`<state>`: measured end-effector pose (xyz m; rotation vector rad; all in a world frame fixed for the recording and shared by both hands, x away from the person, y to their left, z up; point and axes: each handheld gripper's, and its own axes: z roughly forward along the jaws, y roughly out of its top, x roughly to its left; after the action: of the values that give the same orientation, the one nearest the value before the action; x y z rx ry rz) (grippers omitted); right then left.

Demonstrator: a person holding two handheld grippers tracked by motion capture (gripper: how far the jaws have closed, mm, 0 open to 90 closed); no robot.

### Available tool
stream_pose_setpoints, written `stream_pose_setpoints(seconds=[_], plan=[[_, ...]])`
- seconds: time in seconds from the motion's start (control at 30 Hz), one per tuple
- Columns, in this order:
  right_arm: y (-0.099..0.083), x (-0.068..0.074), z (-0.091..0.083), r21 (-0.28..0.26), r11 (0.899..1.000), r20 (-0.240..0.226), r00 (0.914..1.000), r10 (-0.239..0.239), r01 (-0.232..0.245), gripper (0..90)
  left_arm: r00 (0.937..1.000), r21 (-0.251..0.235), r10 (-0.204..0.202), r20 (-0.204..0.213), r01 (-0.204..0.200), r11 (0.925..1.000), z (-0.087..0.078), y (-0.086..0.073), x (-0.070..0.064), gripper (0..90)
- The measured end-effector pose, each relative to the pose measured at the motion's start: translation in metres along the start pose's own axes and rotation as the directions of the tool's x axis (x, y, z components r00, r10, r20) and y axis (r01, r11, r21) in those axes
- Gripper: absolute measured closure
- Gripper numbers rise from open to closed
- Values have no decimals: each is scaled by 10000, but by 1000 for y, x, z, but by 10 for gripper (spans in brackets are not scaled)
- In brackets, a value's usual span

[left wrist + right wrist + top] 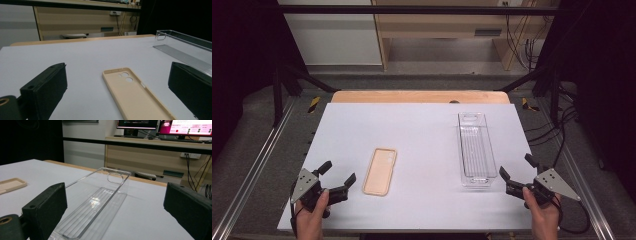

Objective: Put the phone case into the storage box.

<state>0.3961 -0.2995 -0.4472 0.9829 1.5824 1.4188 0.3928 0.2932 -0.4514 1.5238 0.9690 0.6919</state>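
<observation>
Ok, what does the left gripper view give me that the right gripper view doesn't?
Left gripper view: the phone case lies close between the open jaws, inner side up, its camera cutouts visible. Right gripper view: the clear tray sits between its open jaws with the handle slot at the far end, and monitors stand on a desk behind. Both show the white table, the case and the tray.

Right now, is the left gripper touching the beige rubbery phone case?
Apart. The high view shows white table between the left gripper and the beige phone case; its jaws stand open.
</observation>
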Motion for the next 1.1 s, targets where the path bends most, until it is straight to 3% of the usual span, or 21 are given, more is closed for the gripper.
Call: stream_pose_setpoints(seconds=[0.13,0.67,0.9,1.1], plan=[[0,-2,-4,-130,9999,150,9999,-3,5,41,10000,299,-17,38,16,9996,2,-1,0,20],[0,-4,-6,-98,9999,572,9983,-81,86,33,9999,119,-122,66,121,9999,3,4,-1,18],[-1,-7,-9,-183,9998,553,9984,119,-110,29,10000,486,-9,2,9,9988,22,17,-9,15],[-2,-5,-6,-23,9998,514,9985,182,-181,29,9993,833,207,296,-231,9963,46,24,-13,15]])
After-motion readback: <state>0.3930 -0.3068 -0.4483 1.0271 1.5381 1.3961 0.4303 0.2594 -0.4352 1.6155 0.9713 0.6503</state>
